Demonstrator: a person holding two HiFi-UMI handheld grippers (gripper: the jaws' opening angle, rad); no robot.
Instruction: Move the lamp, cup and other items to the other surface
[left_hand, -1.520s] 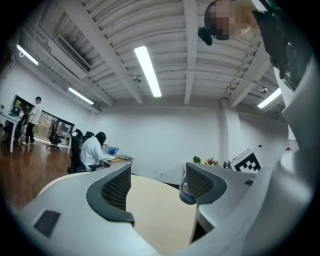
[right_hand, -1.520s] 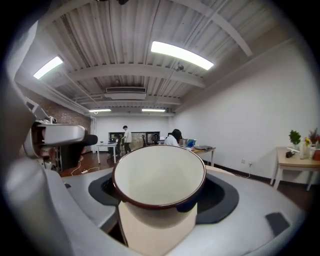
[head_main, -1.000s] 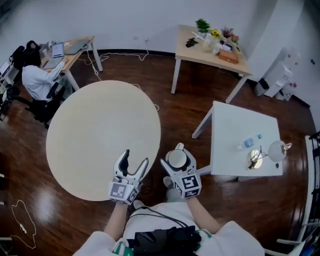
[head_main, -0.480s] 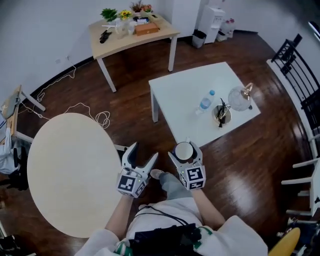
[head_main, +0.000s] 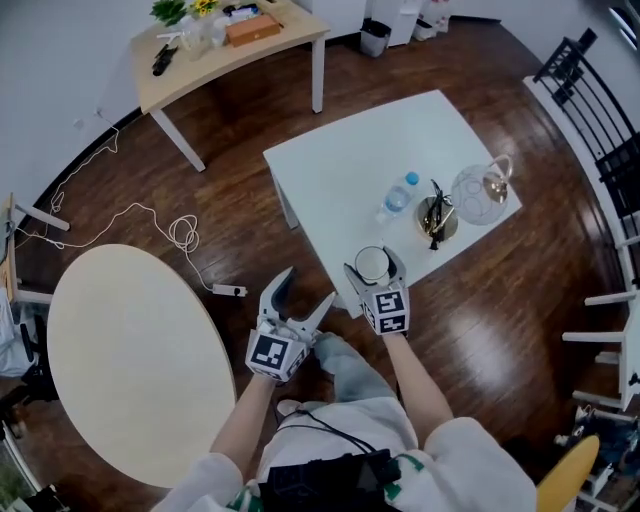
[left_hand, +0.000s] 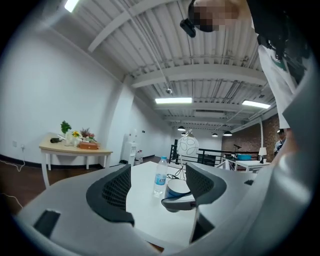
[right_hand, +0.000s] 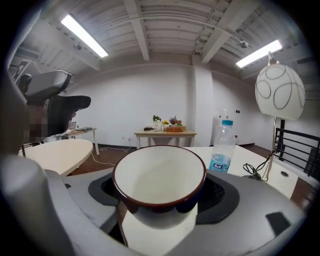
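The right claw (head_main: 374, 268) is clamped on the sides of a white cup (right_hand: 159, 175) with a dark rim, holding it upright, mouth up, over the near edge of the white desk (head_main: 340, 170). Farther along that desk stand a water bottle (head_main: 397, 197) and, beside it, the lamp (head_main: 478, 193) with its round globe shade. The left claw (head_main: 308, 287) has its jaws spread with nothing between them, low over the wooden floor (head_main: 250, 215) between the white desk and the round desk (head_main: 120, 360).

On the square table (head_main: 340, 160), bottle (head_main: 397, 197) left of lamp (head_main: 478, 192) — cup (head_main: 372, 264) by its near edge; round table (head_main: 120, 360) far left.
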